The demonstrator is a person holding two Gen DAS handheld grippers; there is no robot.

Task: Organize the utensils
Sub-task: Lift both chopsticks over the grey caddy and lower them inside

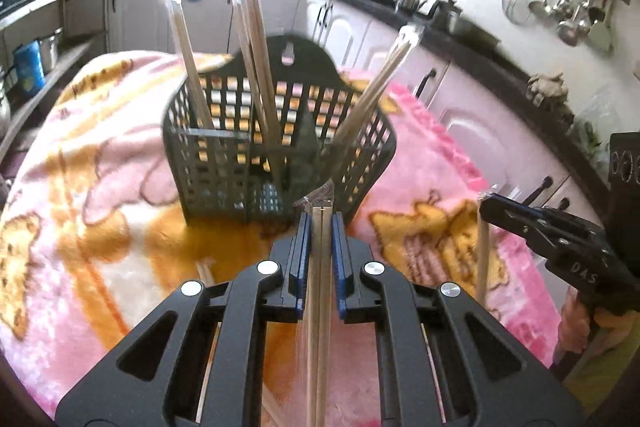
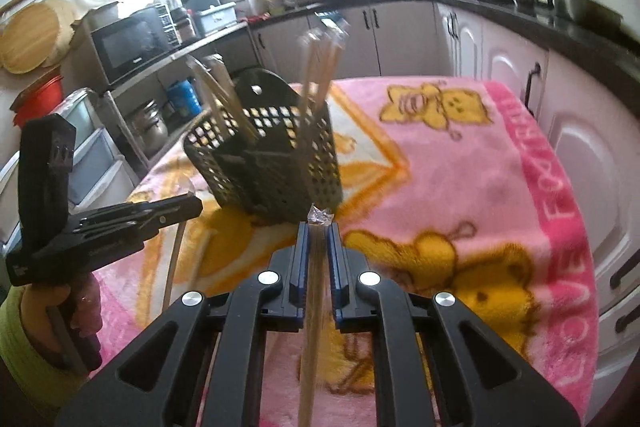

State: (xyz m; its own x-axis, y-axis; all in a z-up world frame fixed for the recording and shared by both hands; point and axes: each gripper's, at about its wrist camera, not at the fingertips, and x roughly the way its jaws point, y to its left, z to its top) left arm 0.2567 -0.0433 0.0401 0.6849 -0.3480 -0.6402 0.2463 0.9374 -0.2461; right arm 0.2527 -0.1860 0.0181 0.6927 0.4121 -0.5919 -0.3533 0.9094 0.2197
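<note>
Grippers, two. Left gripper (image 1: 321,223): jaws clamped on a wrapped chopstick pair (image 1: 320,287), gripped near its top so the length hangs below, presumably for dropping upright. Right gripper (image 2: 317,229): jaws clamped likewise on a second wrapped pair (image 2: 310,327). Black mesh caddy (image 1: 224,163), just ahead on the pink blanket (image 1: 420,187): divided compartments hold several wrapped pairs (image 1: 256,67), leaning outward.
</note>
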